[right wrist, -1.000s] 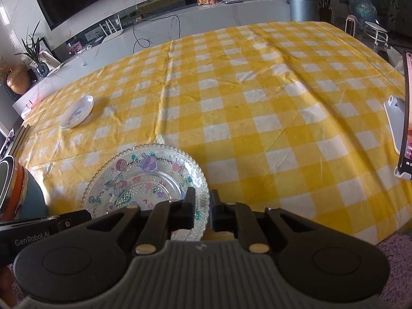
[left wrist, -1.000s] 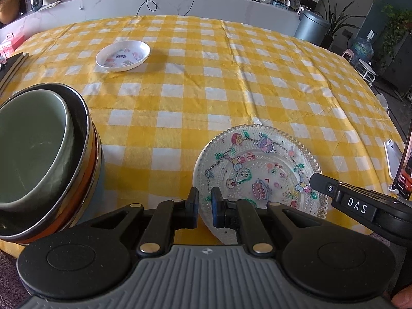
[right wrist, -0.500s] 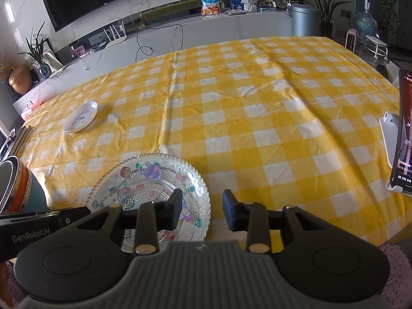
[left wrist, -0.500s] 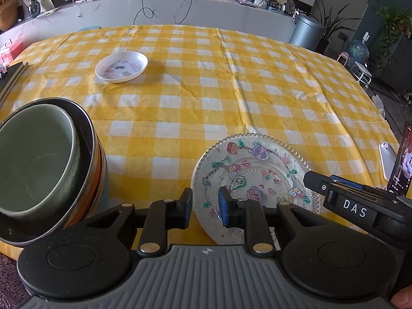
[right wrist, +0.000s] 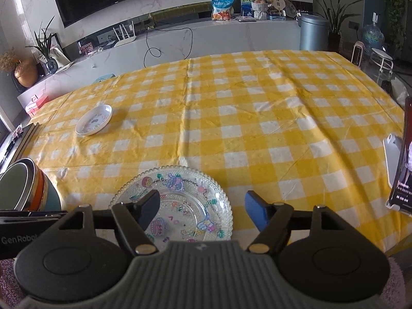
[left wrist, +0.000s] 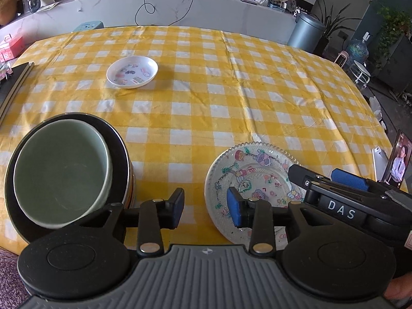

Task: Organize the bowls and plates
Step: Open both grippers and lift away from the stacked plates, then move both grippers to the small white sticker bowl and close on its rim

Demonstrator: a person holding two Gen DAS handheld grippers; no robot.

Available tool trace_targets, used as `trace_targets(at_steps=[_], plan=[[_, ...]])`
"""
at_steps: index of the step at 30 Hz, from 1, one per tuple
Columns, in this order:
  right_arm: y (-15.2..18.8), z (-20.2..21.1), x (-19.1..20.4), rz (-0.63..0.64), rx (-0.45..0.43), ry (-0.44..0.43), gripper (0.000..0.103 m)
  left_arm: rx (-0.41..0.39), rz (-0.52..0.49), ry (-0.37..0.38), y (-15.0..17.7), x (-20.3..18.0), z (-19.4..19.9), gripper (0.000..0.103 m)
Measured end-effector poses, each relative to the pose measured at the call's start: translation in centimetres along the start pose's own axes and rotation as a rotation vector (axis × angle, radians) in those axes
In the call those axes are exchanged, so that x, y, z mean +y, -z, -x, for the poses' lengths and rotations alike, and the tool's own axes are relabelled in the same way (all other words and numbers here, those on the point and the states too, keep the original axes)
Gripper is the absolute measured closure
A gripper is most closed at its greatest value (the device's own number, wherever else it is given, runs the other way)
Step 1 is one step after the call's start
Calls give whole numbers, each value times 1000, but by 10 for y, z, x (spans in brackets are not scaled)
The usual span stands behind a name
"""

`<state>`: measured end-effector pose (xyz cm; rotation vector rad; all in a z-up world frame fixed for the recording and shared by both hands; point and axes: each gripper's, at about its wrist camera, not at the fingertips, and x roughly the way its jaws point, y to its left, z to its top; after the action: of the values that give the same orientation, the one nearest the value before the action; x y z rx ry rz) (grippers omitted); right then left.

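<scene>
- Left gripper wide open, nothing between its two fingers.
- Its right finger over the near left edge of the glass plate; cannot tell if touching.
- Its left finger over the yellow checked cloth, just beside the bowl stack.
- Right gripper wide open too, holding nothing.
- Its left finger over the glass plate; its blue right finger past the plate's right edge, over the yellow checked cloth.
- Glass plate lying flat on the cloth at the near edge of the table, with bumpy rim and cartoon pictures.
- Green bowl sitting inside a bigger dark bowl, tipped a little toward the near side.
- In the right view, bowl stack at the far left, with orange and teal bands on the side.
- Bowl stack to the left of the glass plate, near but apart.
- Small white dish with pictures far back on the left side of the table, well apart from the rest; also seen in the right view.
- Phone standing up at the right edge of the table, screen on.
- Gray bin on the floor behind the table.
</scene>
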<state>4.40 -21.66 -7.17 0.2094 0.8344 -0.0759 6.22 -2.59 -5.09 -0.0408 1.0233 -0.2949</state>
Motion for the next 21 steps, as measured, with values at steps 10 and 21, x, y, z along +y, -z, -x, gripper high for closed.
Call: trace_targets(at_steps=[10, 21], plan=[[-36, -22, 31, 76, 74, 20, 19, -21, -32, -31, -38, 28, 20, 51], [-78, -54, 65, 77, 130, -81, 19, -21, -44, -60, -110, 77, 31, 51]])
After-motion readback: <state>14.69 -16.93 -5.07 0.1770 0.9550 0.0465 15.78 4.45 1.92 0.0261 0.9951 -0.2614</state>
